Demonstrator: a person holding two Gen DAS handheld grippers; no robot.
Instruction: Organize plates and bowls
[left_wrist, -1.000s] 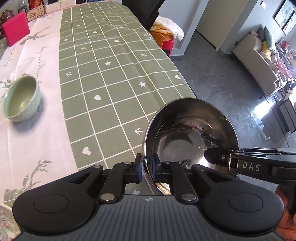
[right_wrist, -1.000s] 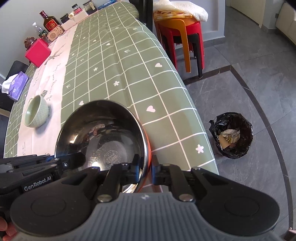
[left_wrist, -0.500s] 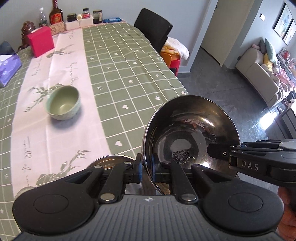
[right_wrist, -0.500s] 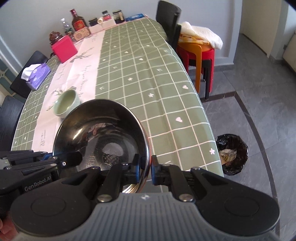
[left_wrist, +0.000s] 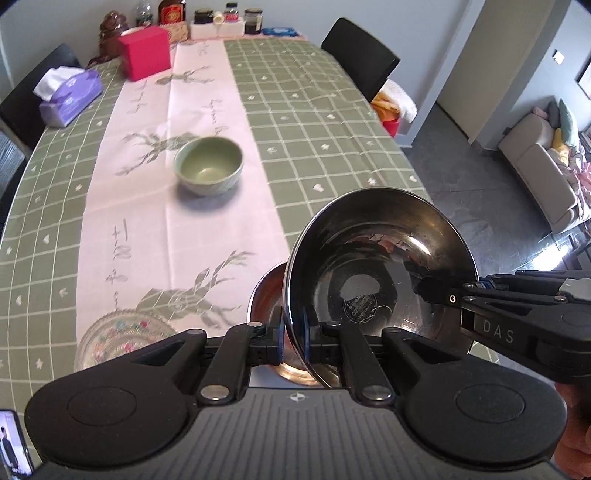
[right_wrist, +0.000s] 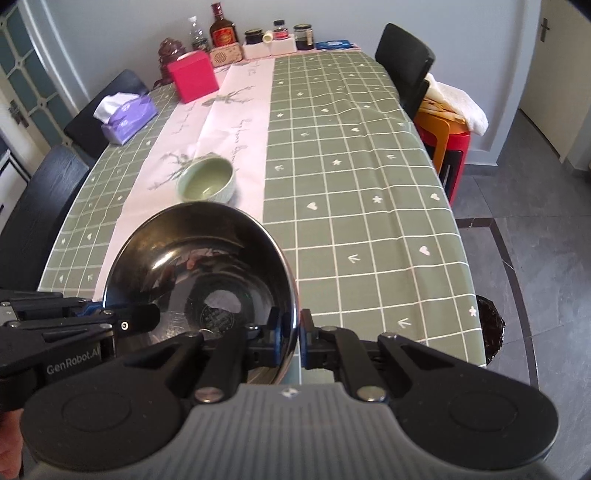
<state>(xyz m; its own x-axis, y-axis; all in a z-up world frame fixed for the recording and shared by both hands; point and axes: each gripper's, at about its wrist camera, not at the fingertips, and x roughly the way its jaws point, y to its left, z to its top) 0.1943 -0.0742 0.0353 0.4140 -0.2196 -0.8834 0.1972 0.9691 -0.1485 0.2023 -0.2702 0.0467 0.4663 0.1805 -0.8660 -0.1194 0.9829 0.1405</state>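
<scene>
A large steel bowl hangs tilted above the near end of the table. My left gripper is shut on its left rim. My right gripper grips the right rim, its jaws still closing tighter on the metal. Each gripper also shows in the other's view: the right gripper and the left gripper. Beneath the held bowl a second steel bowl sits on the table, mostly hidden. A green ceramic bowl stands on the pink runner. A patterned plate lies at the near left.
A pink box, a tissue box and several bottles and jars stand at the table's far end. Black chairs flank the table. A stool with a towel and a black bin are on the right floor.
Both grippers have risen and drawn back with the steel bowl. More of the table shows, the green bowl sits nearer the middle, and the second steel bowl and the plate have come into view.
</scene>
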